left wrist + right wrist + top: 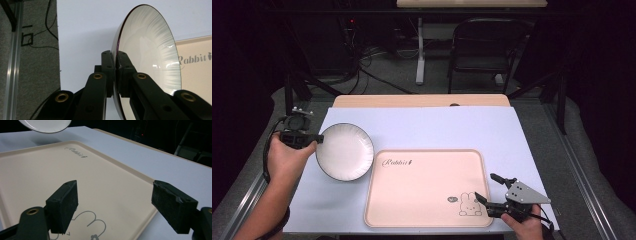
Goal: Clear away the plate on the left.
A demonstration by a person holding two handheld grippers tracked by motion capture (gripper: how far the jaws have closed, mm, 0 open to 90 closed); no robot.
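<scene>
A white plate (pixel 345 151) with a thin dark rim hangs just left of the beige tray (pixel 427 187), held by its left edge. My left gripper (pixel 318 139) is shut on that rim. In the left gripper view the two pads (pixel 108 67) pinch the plate (pixel 147 47) edge-on, with the plate's ribbed inside facing right. My right gripper (pixel 487 187) hovers over the tray's near right corner, open, with nothing between its pads (pixel 63 203). The tray (pixel 37 172) carries a "Rabbit" script and a rabbit drawing (pixel 470 204).
A pale blue mat (pixel 437 125) covers the tabletop under the tray. A grey floor strip and a metal rail (pixel 12 62) run along the table's left side. A black chair (pixel 484 47) and table legs stand beyond the far edge.
</scene>
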